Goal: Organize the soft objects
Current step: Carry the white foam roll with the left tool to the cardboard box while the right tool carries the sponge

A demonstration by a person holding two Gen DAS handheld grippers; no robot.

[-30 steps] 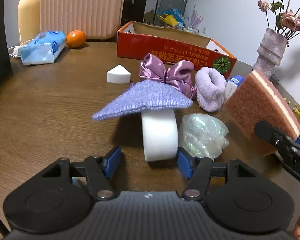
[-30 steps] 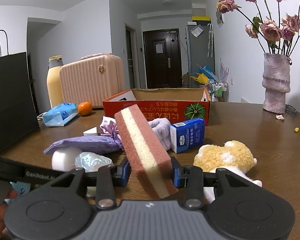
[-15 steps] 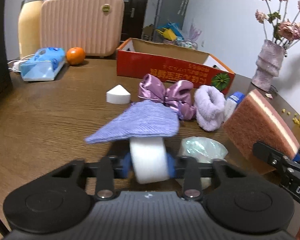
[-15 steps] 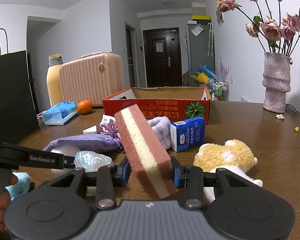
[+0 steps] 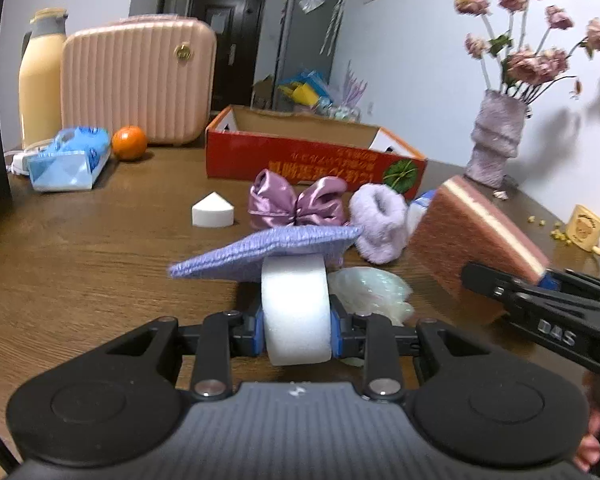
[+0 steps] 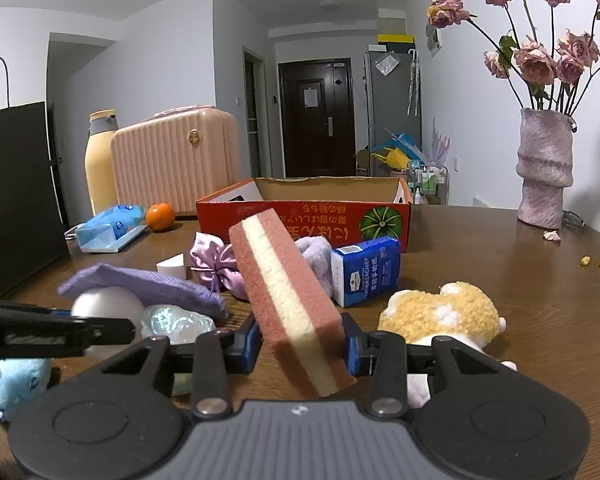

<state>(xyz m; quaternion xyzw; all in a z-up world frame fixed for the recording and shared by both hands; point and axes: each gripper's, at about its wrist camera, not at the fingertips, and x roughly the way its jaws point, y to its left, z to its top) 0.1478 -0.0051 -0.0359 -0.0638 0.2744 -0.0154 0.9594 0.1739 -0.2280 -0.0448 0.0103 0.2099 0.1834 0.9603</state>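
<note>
Gripping a white foam roll (image 5: 296,312) between their blue pads, the left tongs (image 5: 297,330) hold it at the 6 o'clock edge of the left wrist view, with a lilac knitted cloth (image 5: 272,254) draped over the roll's top. Just beside the roll at 3 o'clock lies a crumpled iridescent bag (image 5: 370,292) on the brown wooden bench (image 5: 80,272). The right tongs (image 6: 300,346) are clamped on a pink-and-cream sponge block (image 6: 290,300), which leans with its upper end toward 11 o'clock. Beyond it a satin purple bow (image 6: 212,260), a fluffy lavender scrunchie (image 6: 318,256) and a small blue carton (image 6: 366,270) crowd together near the middle of the bench. A yellow plush toy (image 6: 440,312) lies at 3 o'clock of the sponge, touching the right tongs' far arm. At 12 o'clock stands an open red cardboard box (image 6: 304,220), its inside not visible from here. A white foam wedge (image 5: 212,214) sits apart at 10 o'clock of the bow. An orange (image 5: 129,142) and a blue tissue pack (image 5: 66,158) rest toward the far left.
</note>
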